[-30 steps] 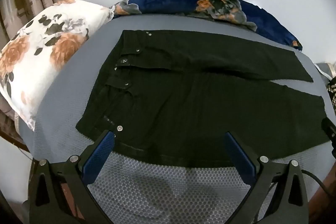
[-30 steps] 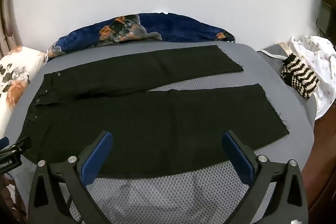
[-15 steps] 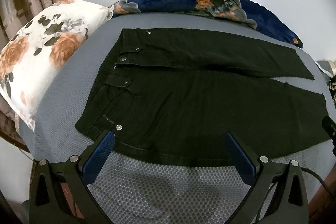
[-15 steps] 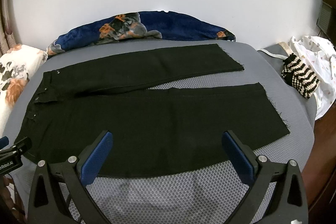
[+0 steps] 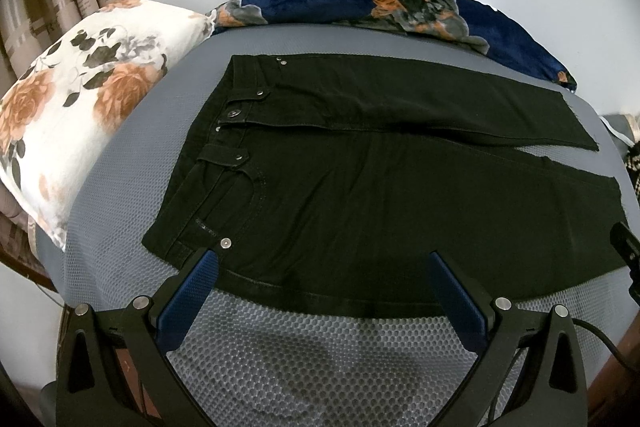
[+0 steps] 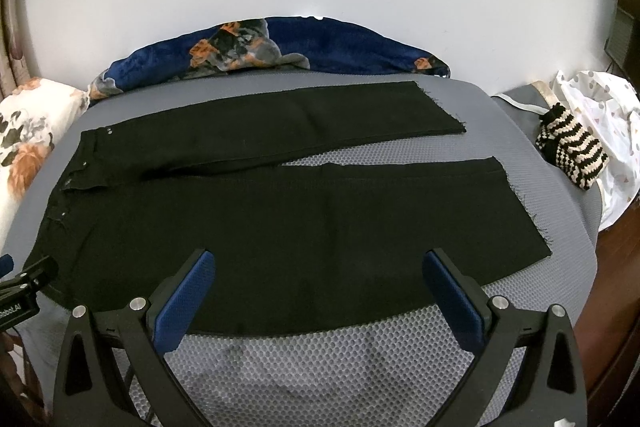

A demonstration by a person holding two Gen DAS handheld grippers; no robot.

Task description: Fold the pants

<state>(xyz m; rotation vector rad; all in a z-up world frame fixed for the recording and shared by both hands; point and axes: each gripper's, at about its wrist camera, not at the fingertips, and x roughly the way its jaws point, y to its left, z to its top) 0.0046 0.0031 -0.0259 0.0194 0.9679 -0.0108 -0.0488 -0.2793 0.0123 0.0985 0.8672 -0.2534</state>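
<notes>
Black pants (image 5: 360, 187) lie flat on a grey mesh mattress (image 5: 320, 355), waistband to the left, both legs spread out to the right. They also show in the right wrist view (image 6: 300, 223). My left gripper (image 5: 320, 259) is open and empty, hovering at the near edge of the pants by the waist and hip. My right gripper (image 6: 318, 259) is open and empty, hovering at the near edge of the near leg. Neither gripper touches the cloth.
A white floral pillow (image 5: 80, 99) lies at the left. A dark blue floral blanket (image 5: 400, 7) runs along the far edge by the wall. A striped knit item (image 6: 572, 155) and white cloth (image 6: 600, 115) lie at the right.
Both grippers have drawn back slightly and risen; the pants sit a little lower and fuller in view. The pants have not moved.
</notes>
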